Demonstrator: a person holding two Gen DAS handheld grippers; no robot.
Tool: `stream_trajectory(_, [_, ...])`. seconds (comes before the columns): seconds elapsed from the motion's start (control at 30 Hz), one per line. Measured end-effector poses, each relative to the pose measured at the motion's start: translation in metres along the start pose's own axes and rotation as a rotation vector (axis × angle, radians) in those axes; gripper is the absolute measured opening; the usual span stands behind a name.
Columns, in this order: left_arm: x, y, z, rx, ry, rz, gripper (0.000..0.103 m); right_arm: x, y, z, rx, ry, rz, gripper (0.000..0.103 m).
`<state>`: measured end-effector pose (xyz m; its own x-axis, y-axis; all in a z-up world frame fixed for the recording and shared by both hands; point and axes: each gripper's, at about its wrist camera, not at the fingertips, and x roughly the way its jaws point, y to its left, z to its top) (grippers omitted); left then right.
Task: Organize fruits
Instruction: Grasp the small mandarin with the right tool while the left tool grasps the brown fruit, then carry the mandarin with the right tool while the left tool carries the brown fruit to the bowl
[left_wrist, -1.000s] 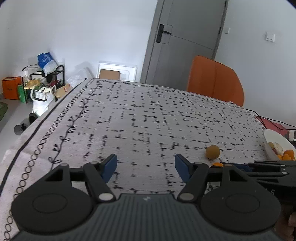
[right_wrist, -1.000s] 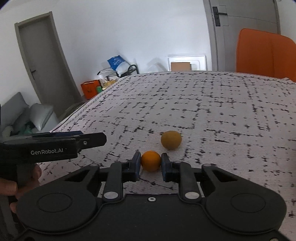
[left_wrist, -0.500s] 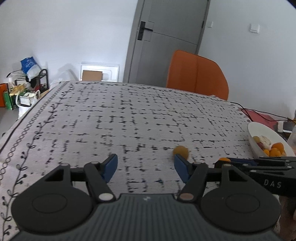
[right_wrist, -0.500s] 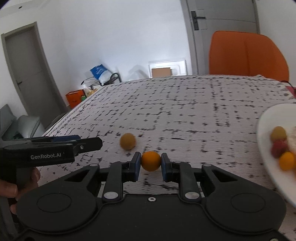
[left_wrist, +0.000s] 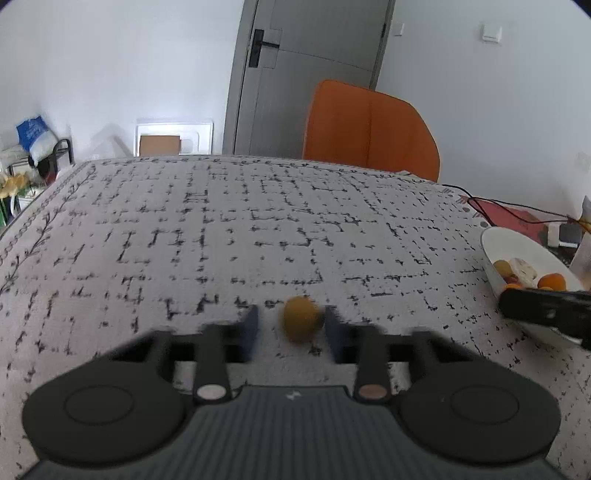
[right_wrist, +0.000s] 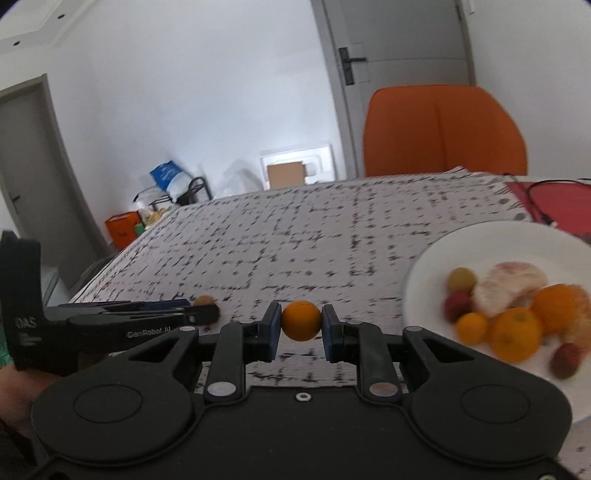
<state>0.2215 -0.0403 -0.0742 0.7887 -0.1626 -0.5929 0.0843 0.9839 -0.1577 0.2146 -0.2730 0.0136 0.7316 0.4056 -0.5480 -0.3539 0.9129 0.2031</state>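
the right claw (right_wrist: 301, 325) is clenched on a small orange fruit (right_wrist: 301, 320), its two blue pads pressed against either side, and carries it clear above the desk (right_wrist: 314, 236), which wears a pale cloth with a broken black grid; just to the right sits a white plate (right_wrist: 491, 240) already loaded with two larger oranges (right_wrist: 515, 339), a smaller orange one, a peeled pale piece (right_wrist: 508, 284), reddish lychee-like fruits and a yellow-green one; the plate's contents are blurred; the left claw (left_wrist: 290, 328) is closing around a brownish-yellow round fruit (left_wrist: 301, 319) that lies on the cloth; the fruit sits against the right-hand pad, while a gap shows on the other side, and the fingers are smeared by motion, so a firm grip cannot be confirmed; from the right wrist view that left claw shows side-on with the brown fruit at its tip; an orange chair (left_wrist: 371, 129) stands behind the desk's far edge, before a grey door (left_wrist: 310, 74).
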Motion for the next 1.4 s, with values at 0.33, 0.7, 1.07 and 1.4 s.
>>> stream_trajectory(0.33, [-0.012,-0.037,0.011,0.039,-0.044,-0.093,0.022,-0.034,-0.038,-0.004,0.046,-0.042,-0.102,0.021])
stream_trajectory(0.7, [-0.015,-0.085,0.017,0.109,-0.051,-0.161,0.022,-0.058,-0.072,-0.016,0.103,-0.072,-0.154,0.021])
stream_trajectory(1.07, [-0.012,-0.128,0.016,0.177,-0.046,-0.19,0.022,-0.079,-0.102,-0.032,0.16,-0.1,-0.171,0.027])
stream_trajectory(1.4, [-0.011,-0.168,0.015,0.256,-0.044,-0.213,0.022,-0.1,-0.123,-0.043,0.199,-0.155,-0.172,0.034])
